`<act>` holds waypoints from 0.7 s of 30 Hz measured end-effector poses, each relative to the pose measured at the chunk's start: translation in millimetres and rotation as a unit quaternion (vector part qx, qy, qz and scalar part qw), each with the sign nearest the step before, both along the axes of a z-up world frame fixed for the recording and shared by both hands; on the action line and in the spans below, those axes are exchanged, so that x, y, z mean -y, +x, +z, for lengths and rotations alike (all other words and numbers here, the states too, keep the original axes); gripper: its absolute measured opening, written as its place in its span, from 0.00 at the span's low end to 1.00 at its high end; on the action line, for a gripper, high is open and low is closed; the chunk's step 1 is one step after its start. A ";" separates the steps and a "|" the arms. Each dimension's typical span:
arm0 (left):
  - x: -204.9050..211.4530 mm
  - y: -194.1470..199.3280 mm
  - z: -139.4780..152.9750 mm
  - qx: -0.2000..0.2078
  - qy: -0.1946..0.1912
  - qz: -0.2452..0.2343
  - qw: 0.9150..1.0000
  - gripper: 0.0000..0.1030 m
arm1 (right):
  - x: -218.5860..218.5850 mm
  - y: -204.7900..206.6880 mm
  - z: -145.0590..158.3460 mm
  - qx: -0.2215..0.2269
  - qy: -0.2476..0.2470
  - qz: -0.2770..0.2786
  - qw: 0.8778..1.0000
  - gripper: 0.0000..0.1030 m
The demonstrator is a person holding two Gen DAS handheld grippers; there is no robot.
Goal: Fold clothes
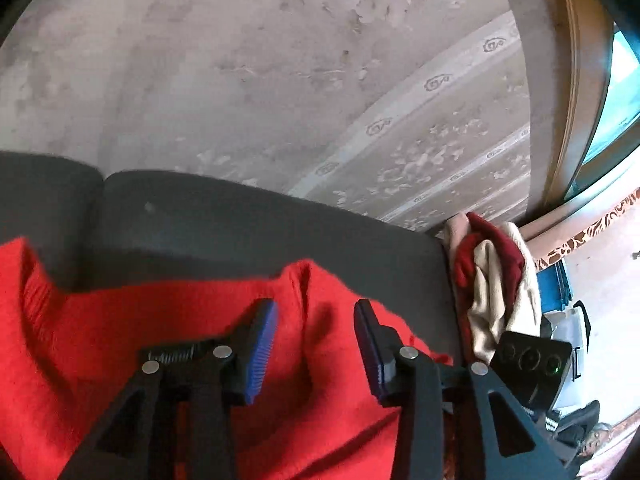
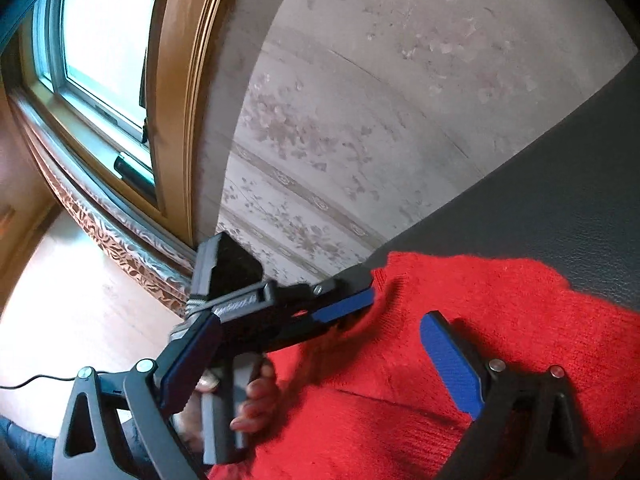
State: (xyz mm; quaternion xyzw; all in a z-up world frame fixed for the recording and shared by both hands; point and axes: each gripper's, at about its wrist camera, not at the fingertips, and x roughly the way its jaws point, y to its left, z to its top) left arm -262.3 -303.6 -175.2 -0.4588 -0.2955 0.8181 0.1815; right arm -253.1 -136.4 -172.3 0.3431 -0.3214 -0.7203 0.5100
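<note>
A red knit sweater [image 1: 120, 340] lies spread on a dark grey sofa seat [image 1: 240, 224]. In the left wrist view my left gripper [image 1: 316, 344] hovers just over it. Its blue pads [image 1: 262, 352] stand apart, and a raised fold of the red cloth lies loose beneath the gap, not pinched. In the right wrist view the right gripper [image 2: 322, 320] is wide open over the sweater [image 2: 500, 320] near its edge, with no cloth between its pads [image 2: 448, 364]. The left gripper [image 2: 370, 284] reaches in from the left, held by a hand [image 2: 256, 396], its tip at the sweater's corner.
A heap of dark red and cream clothes [image 1: 492, 280] sits at the sofa's right end. Beside it stand a black camera box [image 1: 532, 360] and blue bins [image 1: 554, 284]. A floral wallpapered wall [image 2: 360, 120] runs behind the sofa, with a wooden-framed window [image 2: 100, 60] and pale floor [image 2: 80, 300] to the side.
</note>
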 end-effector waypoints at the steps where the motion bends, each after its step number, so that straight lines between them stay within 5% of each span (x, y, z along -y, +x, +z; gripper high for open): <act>1: -1.3 -3.3 0.3 0.002 0.000 -0.007 1.000 0.39 | -0.7 0.0 -0.2 0.000 -0.003 0.000 1.000 0.98; 8: -10.0 -7.3 12.3 -0.013 0.008 -0.037 0.999 0.38 | -5.9 -1.2 -1.2 0.001 -0.024 0.002 1.000 0.98; 16: -20.9 -23.9 2.5 0.008 -0.019 -0.054 0.998 0.36 | -6.3 -1.3 -0.6 0.001 -0.028 0.003 1.000 0.98; 21: -19.2 -30.2 -1.5 0.028 0.000 -0.085 0.996 0.37 | -5.9 -0.6 -0.8 -0.001 -0.028 0.003 1.000 0.99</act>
